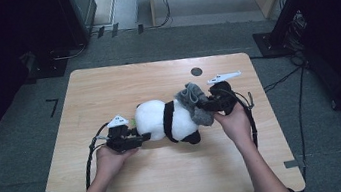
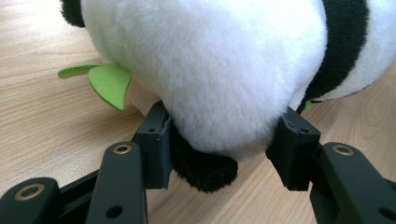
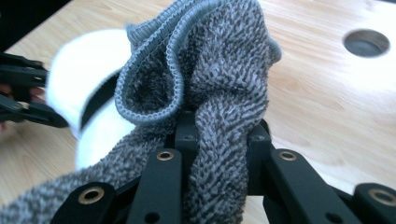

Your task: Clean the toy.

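Being soft and light, the plush panda is squeezed at its rump by the left gripper, while the limp grey cloth is pinched in the right gripper.

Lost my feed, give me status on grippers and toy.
Left gripper clamped on plush panda. Right gripper shut on grey towel, draped at panda's far end. Nothing in the way.
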Demonstrator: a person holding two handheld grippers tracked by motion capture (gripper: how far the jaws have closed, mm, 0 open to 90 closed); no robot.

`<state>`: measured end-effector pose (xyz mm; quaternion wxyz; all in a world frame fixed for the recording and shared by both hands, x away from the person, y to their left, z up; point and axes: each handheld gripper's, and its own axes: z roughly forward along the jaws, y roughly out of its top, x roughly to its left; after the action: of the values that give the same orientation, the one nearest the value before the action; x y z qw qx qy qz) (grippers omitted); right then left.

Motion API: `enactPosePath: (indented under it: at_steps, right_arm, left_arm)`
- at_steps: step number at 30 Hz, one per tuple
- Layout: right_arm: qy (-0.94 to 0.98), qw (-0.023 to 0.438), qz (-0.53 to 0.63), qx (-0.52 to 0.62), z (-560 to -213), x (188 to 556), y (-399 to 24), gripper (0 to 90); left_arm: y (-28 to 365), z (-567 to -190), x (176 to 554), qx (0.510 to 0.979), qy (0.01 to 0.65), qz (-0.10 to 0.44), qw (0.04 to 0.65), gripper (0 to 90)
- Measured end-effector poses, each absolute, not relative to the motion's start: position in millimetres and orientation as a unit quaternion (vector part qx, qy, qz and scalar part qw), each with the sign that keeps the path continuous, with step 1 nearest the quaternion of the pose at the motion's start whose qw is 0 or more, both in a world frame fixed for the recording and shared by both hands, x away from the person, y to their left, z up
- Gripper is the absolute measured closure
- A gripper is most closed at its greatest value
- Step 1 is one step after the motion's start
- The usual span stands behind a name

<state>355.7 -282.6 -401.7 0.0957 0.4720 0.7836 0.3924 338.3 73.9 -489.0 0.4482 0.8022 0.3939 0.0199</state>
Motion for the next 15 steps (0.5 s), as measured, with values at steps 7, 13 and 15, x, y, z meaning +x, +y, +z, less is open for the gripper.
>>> enactPosePath:
  at_steps: [7, 13, 15]
  right_arm:
    - [0.761, 0.082, 0.401, 0.503, -431, 346, -295, 76.8]
    - [0.764, 0.071, 0.374, 0.521, -454, 342, -295, 77.5]
    - [0.767, 0.057, 0.368, 0.522, -463, 343, -294, 77.6]
  left_arm:
    - [73, -490, 338, 0.802, 0.393, 0.020, 0.448, 47.7]
    - [74, -491, 338, 0.803, 0.393, 0.019, 0.448, 47.7]
    - [74, -491, 338, 0.802, 0.394, 0.018, 0.449, 47.7]
